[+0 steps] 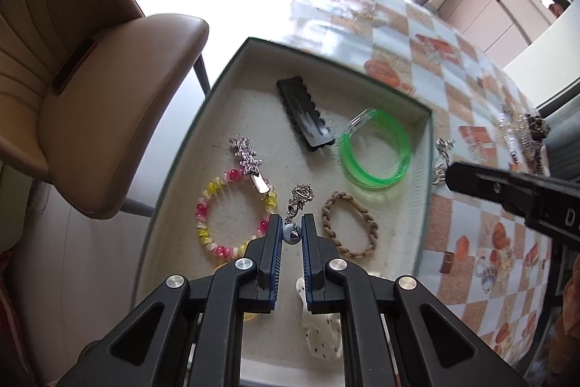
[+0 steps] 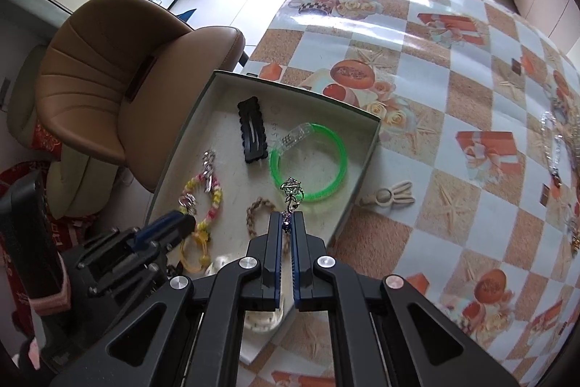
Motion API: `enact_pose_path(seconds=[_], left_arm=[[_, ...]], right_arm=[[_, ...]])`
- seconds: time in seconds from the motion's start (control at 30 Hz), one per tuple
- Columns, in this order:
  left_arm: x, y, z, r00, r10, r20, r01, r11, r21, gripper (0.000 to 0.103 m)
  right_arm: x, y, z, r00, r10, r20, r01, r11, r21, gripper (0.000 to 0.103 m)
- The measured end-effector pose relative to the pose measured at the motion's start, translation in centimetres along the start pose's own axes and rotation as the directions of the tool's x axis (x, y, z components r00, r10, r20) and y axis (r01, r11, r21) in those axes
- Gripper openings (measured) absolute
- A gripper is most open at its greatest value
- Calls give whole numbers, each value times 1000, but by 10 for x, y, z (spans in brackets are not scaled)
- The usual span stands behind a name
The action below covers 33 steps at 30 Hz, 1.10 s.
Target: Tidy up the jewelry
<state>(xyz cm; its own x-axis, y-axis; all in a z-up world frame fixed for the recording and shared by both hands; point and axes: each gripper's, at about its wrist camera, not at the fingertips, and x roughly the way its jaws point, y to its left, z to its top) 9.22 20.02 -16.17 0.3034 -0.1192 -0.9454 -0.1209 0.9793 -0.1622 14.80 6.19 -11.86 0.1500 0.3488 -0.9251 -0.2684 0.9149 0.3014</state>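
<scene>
A shallow box holds a black hair clip, a green bangle, a braided bracelet, a pink-yellow bead bracelet and a glittery clip. My left gripper is low over the box with its jaws slightly apart around the grey bead of a silver earring. My right gripper is shut on another silver earring, above the box's near right side.
A brown chair stands left of the table. A cream hair claw lies on the tablecloth beside the box. More silver jewelry lies at the table's right. A white spotted item lies in the box's near end.
</scene>
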Motion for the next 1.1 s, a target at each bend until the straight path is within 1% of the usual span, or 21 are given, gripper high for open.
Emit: enact_pose_path(seconds=[0.3, 0.37, 0.5, 0.6, 0.73, 0.77, 0.83, 0.87, 0.9, 0.93, 0.97, 1.0, 1.1], left_arm=[[33, -3, -4, 995, 80, -55, -78, 996, 36, 13], [34, -4, -5, 995, 89, -45, -88, 995, 39, 13], [35, -7, -3, 993, 110, -40, -107, 992, 62, 13], [35, -7, -1, 993, 112, -45, -110, 992, 55, 13], [33, -7, 1, 991, 123, -47, -121, 992, 43, 14], [31, -7, 1, 991, 126, -42, -124, 991, 40, 14], [28, -6, 1, 991, 127, -36, -126, 991, 34, 14], [26, -5, 1, 991, 129, -33, -128, 991, 29, 16], [24, -5, 1, 991, 127, -31, -126, 992, 25, 43], [21, -4, 1, 991, 132, -24, -132, 991, 18, 89], [17, -3, 0, 989, 147, -5, -147, 989, 9, 101], [12, -5, 0, 987, 161, 28, -161, 987, 2, 103], [8, -6, 1, 989, 148, 16, -148, 989, -1, 103]], right_arm=[[59, -5, 22, 999, -26, -35, 26, 1000, 6, 4], [70, -5, 26, 998, -33, -44, 33, 999, 3, 5], [82, -4, 28, 997, -41, -64, 41, 999, 0, 5], [89, -3, 29, 995, -45, -85, 46, 999, 3, 5], [84, 0, 30, 996, -28, -83, 28, 1000, 2, 5], [81, 1, 30, 997, -22, -78, 22, 1000, 4, 6], [73, 1, 29, 998, -17, -65, 18, 1000, 8, 13], [68, 1, 29, 998, -14, -56, 14, 1000, 14, 20], [63, 1, 28, 999, -10, -46, 11, 1000, 19, 30], [58, 1, 28, 999, -7, -35, 8, 1000, 22, 35], [52, 1, 27, 1000, -4, -24, 4, 1000, 23, 40], [46, -1, 25, 1000, -2, -19, 3, 1000, 24, 42], [34, -3, 22, 1000, -12, -2, 12, 999, 33, 43]])
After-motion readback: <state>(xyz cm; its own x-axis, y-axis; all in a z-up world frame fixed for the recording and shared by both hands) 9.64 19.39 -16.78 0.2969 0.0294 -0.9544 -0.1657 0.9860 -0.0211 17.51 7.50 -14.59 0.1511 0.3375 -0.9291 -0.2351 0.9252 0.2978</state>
